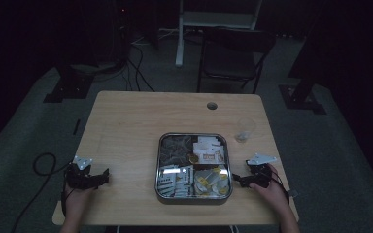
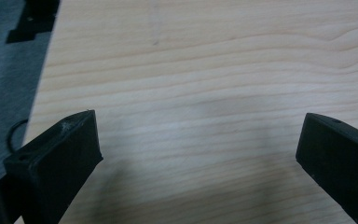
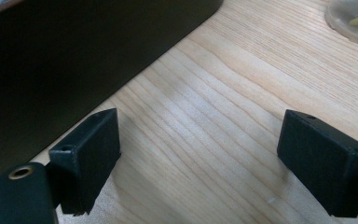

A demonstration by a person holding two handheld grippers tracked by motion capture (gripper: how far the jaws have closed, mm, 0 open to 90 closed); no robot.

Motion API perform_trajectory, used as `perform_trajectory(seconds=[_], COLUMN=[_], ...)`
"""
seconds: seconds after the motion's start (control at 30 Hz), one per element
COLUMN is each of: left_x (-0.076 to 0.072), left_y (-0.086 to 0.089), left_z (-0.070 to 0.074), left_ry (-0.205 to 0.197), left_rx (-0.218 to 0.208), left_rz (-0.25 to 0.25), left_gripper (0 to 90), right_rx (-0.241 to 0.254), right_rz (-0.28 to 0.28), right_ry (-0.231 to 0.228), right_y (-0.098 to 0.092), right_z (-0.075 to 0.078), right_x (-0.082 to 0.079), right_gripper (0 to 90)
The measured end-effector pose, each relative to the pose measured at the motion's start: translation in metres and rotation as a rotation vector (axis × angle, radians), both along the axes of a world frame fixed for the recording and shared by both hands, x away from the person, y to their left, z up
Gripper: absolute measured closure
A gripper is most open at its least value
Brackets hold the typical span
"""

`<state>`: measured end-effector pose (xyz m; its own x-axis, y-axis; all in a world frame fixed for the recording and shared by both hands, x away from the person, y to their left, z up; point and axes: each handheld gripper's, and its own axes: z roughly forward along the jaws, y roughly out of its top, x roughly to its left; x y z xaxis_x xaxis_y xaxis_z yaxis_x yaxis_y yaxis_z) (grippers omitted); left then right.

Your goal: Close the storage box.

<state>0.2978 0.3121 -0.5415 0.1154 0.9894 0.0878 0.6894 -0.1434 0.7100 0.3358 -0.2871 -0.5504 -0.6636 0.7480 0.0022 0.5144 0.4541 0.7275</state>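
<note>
the left gripper (image 1: 103, 177) is rested on the wooden table (image 1: 126, 126) near its left front corner, jaws spread wide over bare wood with nothing between them. the right gripper (image 1: 237, 180) is rested just beside the right wall of the metal tray (image 1: 194, 135), its jaws likewise parted and empty; in the right gripper view the dark tray wall (image 3: 74, 60) is seen close at one side. both tools are judged to be parked at either side so that the tray is left free to be reached. the tray is set at the middle front of the table, divided into four compartments of small packets. a clear plastic cup (image 1: 245, 130) is stood well beyond the right gripper, near the right edge, and is judged a possible obstacle. a folding chair (image 1: 233, 53) is placed behind the table.
</note>
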Motion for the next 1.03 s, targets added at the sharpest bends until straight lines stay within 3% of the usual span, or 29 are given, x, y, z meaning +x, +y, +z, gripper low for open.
perform_trajectory(seconds=[0.1, 0.33, 0.43, 0.53, 1.03], left_x=[-0.0023, -0.0038, -0.0037, -0.0023, -0.0021], left_y=[0.0011, 0.0021, 0.0014, 0.0035, 0.0037], left_z=[-0.0033, -0.0037, -0.0040, -0.0049, -0.0051], left_ry=[0.006, 0.005, 0.016, 0.048, 0.048], left_rx=[0.007, 0.013, -0.008, -0.072, -0.074], left_rz=[0.024, 0.019, -0.017, -0.038, -0.038], left_gripper=[0.4, 0.4, 0.4, 0.4, 0.4], right_rx=[0.000, 0.000, 0.000, 0.000, 0.000], right_rz=[0.000, -0.001, -0.001, -0.001, -0.001], right_ry=[0.000, 0.000, 0.000, 0.001, 0.001], right_y=[0.0000, 0.0000, 0.0000, 0.0000, 0.0000], right_z=[0.0000, 0.0000, 0.0000, 0.0000, 0.0000], right_x=[0.0000, 0.0000, 0.0000, 0.0000, 0.0000], right_gripper=[12.6, 12.5, 12.4, 12.4, 12.4])
